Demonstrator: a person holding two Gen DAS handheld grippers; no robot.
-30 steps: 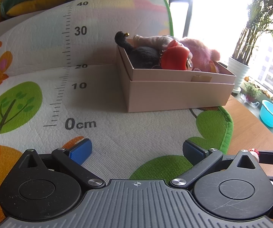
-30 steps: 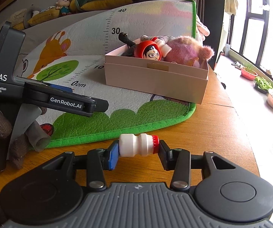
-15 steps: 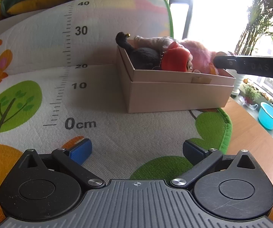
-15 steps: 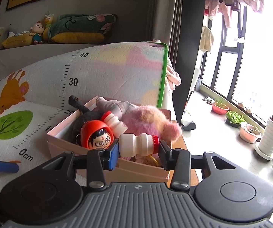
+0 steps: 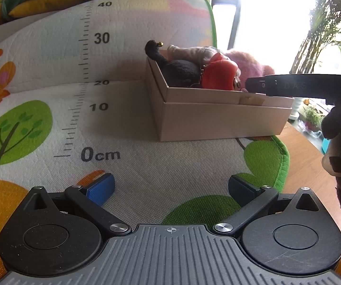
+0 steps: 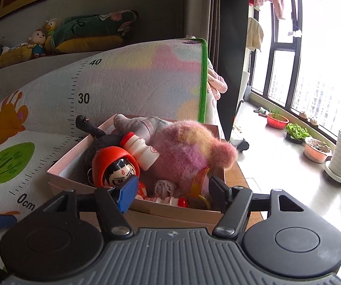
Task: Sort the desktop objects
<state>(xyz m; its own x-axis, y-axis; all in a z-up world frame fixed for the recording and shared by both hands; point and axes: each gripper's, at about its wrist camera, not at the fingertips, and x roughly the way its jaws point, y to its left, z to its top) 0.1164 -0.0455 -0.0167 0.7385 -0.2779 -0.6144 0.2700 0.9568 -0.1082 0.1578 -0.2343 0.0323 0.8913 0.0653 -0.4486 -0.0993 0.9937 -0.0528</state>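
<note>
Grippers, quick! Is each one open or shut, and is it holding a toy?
Left gripper: open, holding nothing, low over the mat.
Right gripper: open, holding nothing, above the box; a small bottle lies inside below it.

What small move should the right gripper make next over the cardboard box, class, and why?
Probably lift back clear of the beige cardboard box: the right gripper hangs over it with jaws open and empty, and the small white red-capped bottle lies inside.
</note>
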